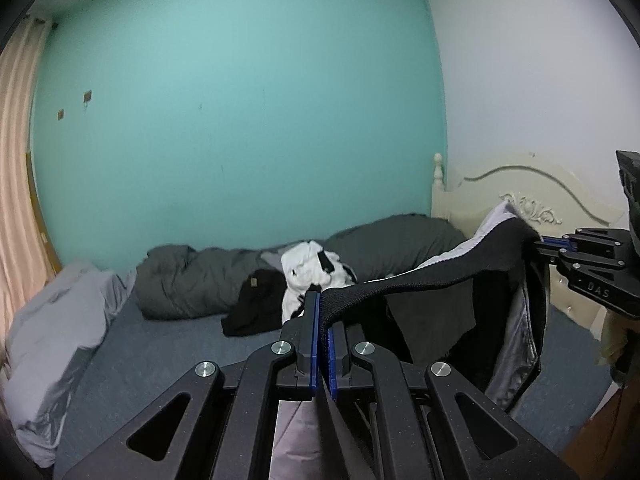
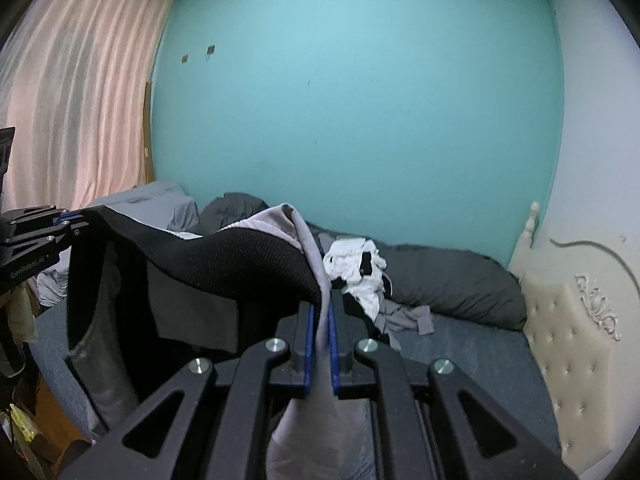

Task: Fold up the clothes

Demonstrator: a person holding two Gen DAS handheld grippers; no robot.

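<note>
While both tongs hold it up, one black garment (image 1: 440,280) with a pale grey lining hangs stretched in the air above the bed (image 1: 180,344). Its ribbed black edge sags between the two grips, and the rest drops loosely toward the mattress.

The left tongs (image 1: 322,344) are pressed together, pinching one end of that ribbed edge. The right tongs (image 2: 320,344) are also pressed together, pinching the other end, where grey lining shows between the blue pads.

This looks like the stage of holding a garment spread out, either before it is laid flat or between folds; which one cannot be told. To do it well, I judge both grips should stay level and drawn apart enough to take the sag out of the edge, so the cloth hangs straight without twisting. The lining looks slippery, so a firm pinch matters.

Counted: two tongs, one garment held. Farther off on the bed lies one heap of clothes: a white piece with black patches (image 1: 312,276), a black piece (image 1: 256,304) on its left, and a small grey piece (image 2: 412,316) on its right. One long dark grey roll of bedding (image 1: 208,280) lies along the far wall. One cream headboard (image 2: 568,340) stands on the right.
</note>
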